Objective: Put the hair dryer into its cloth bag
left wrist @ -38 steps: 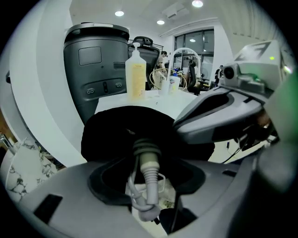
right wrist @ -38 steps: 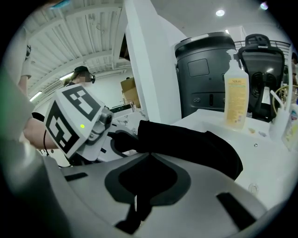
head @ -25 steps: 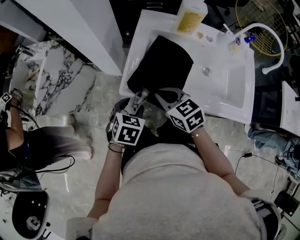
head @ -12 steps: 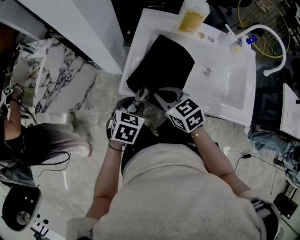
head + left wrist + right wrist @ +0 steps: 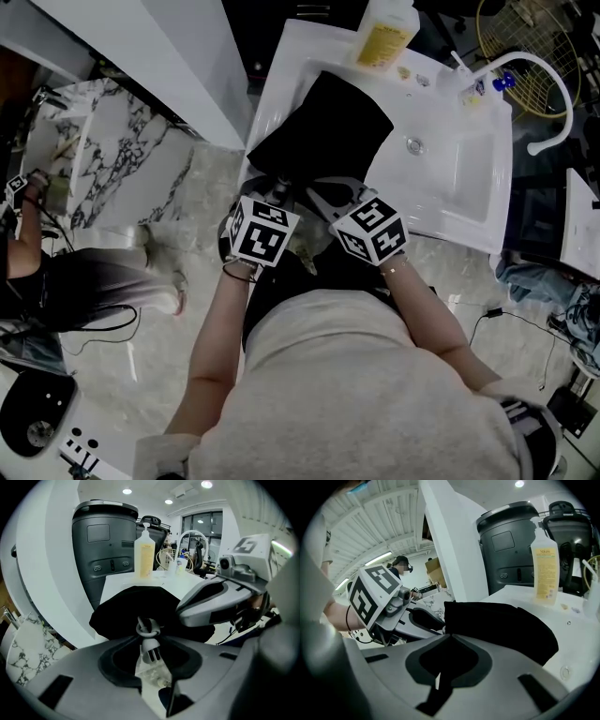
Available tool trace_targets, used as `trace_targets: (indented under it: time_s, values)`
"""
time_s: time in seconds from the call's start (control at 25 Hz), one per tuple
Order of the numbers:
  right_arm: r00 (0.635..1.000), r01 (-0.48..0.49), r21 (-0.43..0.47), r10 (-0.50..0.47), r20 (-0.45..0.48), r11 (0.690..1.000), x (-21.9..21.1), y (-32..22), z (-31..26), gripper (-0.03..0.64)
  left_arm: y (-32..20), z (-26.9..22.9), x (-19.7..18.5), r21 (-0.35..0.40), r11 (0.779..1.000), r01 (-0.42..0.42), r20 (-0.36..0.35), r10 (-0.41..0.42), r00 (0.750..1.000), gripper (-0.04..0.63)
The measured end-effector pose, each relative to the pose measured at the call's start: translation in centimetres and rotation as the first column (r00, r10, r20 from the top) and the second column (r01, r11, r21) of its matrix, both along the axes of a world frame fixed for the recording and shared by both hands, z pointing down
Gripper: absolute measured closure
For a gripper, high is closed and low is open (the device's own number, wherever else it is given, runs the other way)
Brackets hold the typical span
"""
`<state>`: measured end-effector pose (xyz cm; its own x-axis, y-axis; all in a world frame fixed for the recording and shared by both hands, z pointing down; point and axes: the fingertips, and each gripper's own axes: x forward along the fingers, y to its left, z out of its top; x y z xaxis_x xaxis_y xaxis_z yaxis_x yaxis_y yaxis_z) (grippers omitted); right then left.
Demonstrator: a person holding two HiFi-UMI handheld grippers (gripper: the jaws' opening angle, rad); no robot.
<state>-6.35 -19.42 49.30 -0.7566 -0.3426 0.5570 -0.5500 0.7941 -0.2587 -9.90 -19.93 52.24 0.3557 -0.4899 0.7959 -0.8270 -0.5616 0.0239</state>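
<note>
The black cloth bag (image 5: pixel 328 122) lies in the left part of the white sink (image 5: pixel 469 178), its mouth at the near rim. The hair dryer itself is hidden. A grey plug (image 5: pixel 149 649) with a looped cord sticks out at the bag's mouth (image 5: pixel 126 609). My left gripper (image 5: pixel 278 194) is at that near edge, shut on the plug (image 5: pixel 150 641). Right beside it, my right gripper (image 5: pixel 315 192) is shut on the bag's near edge (image 5: pixel 449 637). The black cloth (image 5: pixel 501 620) spreads beyond its jaws.
A yellow bottle (image 5: pixel 382 33) stands at the sink's back rim and a curved white tap (image 5: pixel 546 89) at its right. A dark grey bin (image 5: pixel 105 545) stands behind the sink. Marble floor lies below, with another person (image 5: pixel 56 281) at the left.
My left gripper has moved forward to the bag's mouth and its jaws have closed on the plug. The right gripper has stayed put.
</note>
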Motion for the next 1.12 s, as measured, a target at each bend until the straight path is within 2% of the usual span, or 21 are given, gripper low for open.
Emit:
trace_targets:
  time_s: [0.24, 0.76, 1.12]
  values:
    - [1.0, -0.004, -0.015, 0.004, 0.014, 1.0, -0.5, 0.0, 0.3, 0.609, -1.7, 0.0, 0.6, -0.015, 0.999, -0.041, 0.017, 0.041, 0.999, 0.466]
    - [0.999, -0.033, -0.039, 0.033, 0.013, 0.999, -0.1, 0.2, 1.0, 0.609, -3.4, 2.4, 1.2, -0.052, 0.998, -0.036, 0.068, 0.04, 0.997, 0.465]
    - [0.997, -0.07, -0.035, 0.07, 0.009, 0.997, -0.1, 0.1, 1.0, 0.607, -2.6, 1.4, 0.5, -0.006, 0.999, -0.037, 0.052, 0.037, 0.998, 0.465]
